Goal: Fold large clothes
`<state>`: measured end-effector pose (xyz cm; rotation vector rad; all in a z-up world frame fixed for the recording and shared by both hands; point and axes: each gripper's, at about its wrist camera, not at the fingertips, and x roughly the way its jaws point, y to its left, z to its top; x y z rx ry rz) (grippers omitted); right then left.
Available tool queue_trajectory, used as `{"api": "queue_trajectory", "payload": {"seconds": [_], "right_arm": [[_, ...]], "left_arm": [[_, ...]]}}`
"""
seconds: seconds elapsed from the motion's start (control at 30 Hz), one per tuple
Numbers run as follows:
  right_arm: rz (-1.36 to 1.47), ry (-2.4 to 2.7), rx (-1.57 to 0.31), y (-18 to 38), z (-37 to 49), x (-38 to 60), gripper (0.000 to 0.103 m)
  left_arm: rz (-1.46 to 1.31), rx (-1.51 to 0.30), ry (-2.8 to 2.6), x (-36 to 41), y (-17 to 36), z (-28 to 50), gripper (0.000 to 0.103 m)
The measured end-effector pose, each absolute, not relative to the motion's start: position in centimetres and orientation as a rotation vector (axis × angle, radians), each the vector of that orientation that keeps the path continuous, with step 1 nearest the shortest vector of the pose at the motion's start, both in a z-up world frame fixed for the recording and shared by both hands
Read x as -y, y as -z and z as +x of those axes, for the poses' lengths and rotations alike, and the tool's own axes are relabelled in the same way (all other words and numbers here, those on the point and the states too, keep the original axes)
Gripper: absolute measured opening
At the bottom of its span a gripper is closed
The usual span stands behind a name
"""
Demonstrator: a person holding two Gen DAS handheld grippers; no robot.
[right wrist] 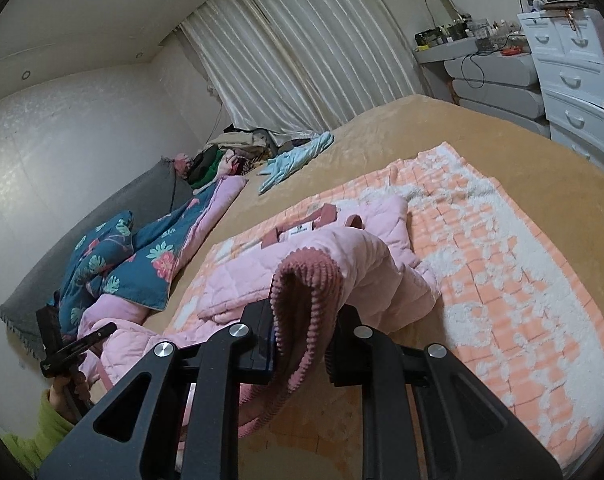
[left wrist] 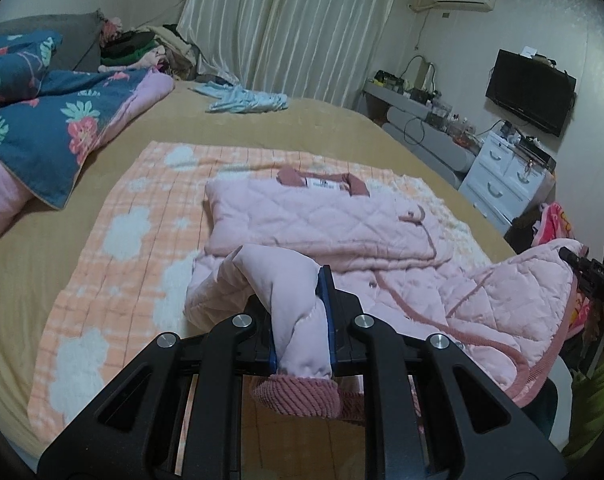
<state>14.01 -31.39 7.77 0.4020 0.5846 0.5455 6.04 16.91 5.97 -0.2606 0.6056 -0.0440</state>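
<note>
A pink quilted jacket (left wrist: 322, 220) with dark pink ribbed trim lies on an orange-and-white checked blanket (left wrist: 122, 240), collar and label at the far end. My left gripper (left wrist: 294, 292) is shut on a near corner of the jacket, which is lifted off the blanket; a ribbed cuff hangs below the jaws. At the right edge, the right gripper (left wrist: 574, 260) holds up the other near corner. In the right wrist view, my right gripper (right wrist: 304, 312) is shut on the jacket's (right wrist: 238, 284) ribbed hem, and the left gripper (right wrist: 98, 332) shows low at the left, in a hand with a green sleeve.
The tan bed (left wrist: 342, 128) carries a blue floral quilt (left wrist: 42, 128) at the left and a light blue garment (left wrist: 246, 100) at the far side. White drawers (left wrist: 502, 176), a grey dresser and a wall TV (left wrist: 530, 92) stand to the right. A clothes pile lies by the curtain.
</note>
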Motion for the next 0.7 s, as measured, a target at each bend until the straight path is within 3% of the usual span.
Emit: {"api": "queue_trajectory", "payload": {"seconds": [0.7], "right_arm": [[0.440,-0.516,-0.506,-13.2,18.2,30.6,0.016]], "left_arm": [[-0.269,-0.512,0.012,-18.4,-11.2,9.5,0.009]]}}
